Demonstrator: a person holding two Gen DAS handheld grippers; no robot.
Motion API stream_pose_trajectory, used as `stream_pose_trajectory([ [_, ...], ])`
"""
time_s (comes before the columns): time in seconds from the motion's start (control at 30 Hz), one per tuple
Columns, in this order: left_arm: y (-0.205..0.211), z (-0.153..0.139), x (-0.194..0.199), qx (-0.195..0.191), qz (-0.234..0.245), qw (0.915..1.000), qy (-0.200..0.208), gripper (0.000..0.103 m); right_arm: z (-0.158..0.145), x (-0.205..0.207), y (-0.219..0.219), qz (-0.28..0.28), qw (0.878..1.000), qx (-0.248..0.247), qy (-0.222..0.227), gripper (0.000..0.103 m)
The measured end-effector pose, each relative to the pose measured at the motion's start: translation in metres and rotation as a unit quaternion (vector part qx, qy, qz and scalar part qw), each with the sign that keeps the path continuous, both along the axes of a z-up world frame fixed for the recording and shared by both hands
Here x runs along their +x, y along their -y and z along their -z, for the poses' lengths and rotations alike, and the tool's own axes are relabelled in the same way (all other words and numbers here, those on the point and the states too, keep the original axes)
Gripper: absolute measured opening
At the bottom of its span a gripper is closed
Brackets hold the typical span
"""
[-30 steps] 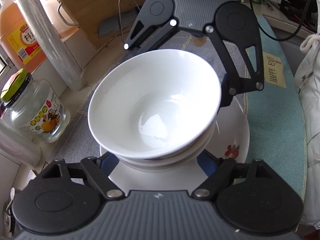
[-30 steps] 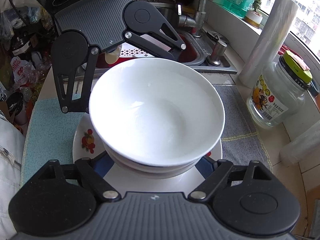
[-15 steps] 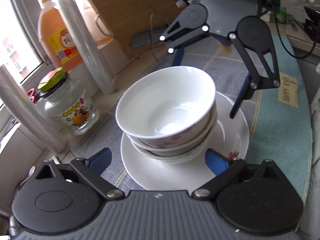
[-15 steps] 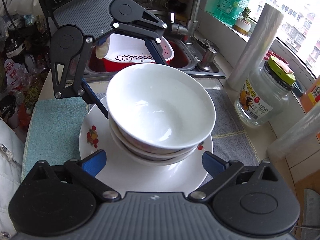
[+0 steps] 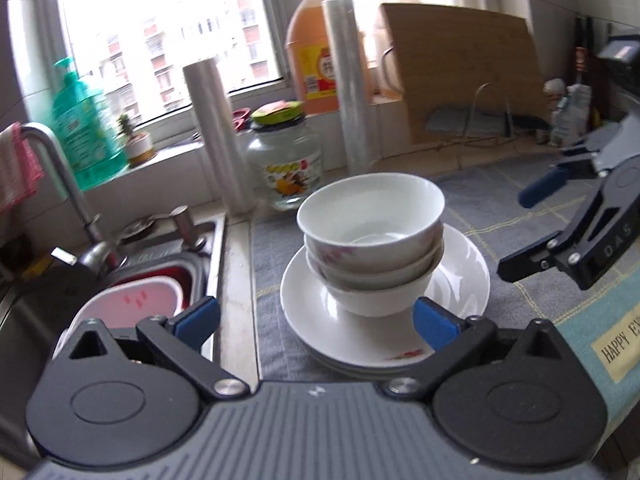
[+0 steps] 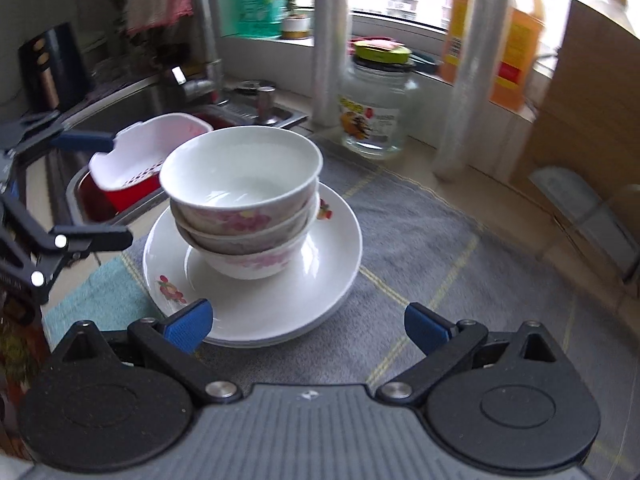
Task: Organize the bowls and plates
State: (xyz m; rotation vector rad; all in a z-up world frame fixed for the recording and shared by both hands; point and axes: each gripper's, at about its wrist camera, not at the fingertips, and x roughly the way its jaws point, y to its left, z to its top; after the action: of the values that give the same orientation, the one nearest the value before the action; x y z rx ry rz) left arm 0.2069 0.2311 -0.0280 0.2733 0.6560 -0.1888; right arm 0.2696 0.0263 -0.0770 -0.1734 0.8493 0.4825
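Left claw (image 5: 316, 320): spread wide, blue pads far apart, holding nothing; it hangs just in front of the plates, touching neither plates nor bowls.
Right claw (image 6: 306, 326): also spread wide and empty; its left blue pad (image 6: 188, 326) sits over the near rim of the plates in the right wrist view, but contact cannot be told.
Each claw seen from the other: the right one shows at the right edge of the left wrist view, the left one at the left edge of the right wrist view, both apart from the dishes and with fingers parted.
Bowls (image 5: 372, 236): three white bowls with pink flower prints, nested one inside another, upright, standing in the middle of the top plate. The top bowl looks empty.
Plates (image 5: 468, 264): white, stacked; at least two rims show at the near edge. A small red flower print shows on the top plate's rim.
Mat (image 6: 440, 248): grey cloth on the counter, under the plates; a teal cloth lies beside it.
Sink (image 5: 216, 240): left of the mat, holding a red tub with a white basket (image 6: 152, 140) set in it.
Jar (image 5: 286, 164): glass, green-lidded, behind the bowls, between two upright rolls of plastic film.
Windowsill: orange bottle (image 5: 316, 52) and green bottle.
Cutting board (image 5: 460, 72): wooden, leaning upright at the back.
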Motion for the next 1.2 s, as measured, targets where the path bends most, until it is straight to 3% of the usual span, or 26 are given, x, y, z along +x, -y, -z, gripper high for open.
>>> stream_pose_trajectory([
  [0.2, 0.036, -0.019, -0.043, -0.030, -0.099, 0.9938, -0.040, 0.102, -0.005, -0.048, 0.013, 0.146, 0.989, -0.018, -0.023, 0.103],
  [0.37, 0.055, -0.042, -0.071, -0.034, -0.162, 0.9847, -0.054, 0.102, -0.024, -0.090, 0.027, 0.179, 0.984, -0.001, -0.023, 0.103],
  [0.53, 0.060, -0.058, -0.098, -0.053, -0.195, 0.9774, -0.062, 0.102, -0.042, -0.116, 0.033, 0.190, 0.982, -0.004, -0.008, 0.103],
  [0.67, 0.060, -0.068, -0.112, -0.070, -0.202, 0.9749, -0.061, 0.102, -0.053, -0.131, 0.033, 0.190, 0.982, -0.002, 0.004, 0.103],
  [1.2, 0.058, -0.083, -0.131, -0.069, -0.192, 0.9779, -0.045, 0.102, -0.063, -0.154, 0.016, 0.180, 0.983, 0.004, 0.018, 0.103],
])
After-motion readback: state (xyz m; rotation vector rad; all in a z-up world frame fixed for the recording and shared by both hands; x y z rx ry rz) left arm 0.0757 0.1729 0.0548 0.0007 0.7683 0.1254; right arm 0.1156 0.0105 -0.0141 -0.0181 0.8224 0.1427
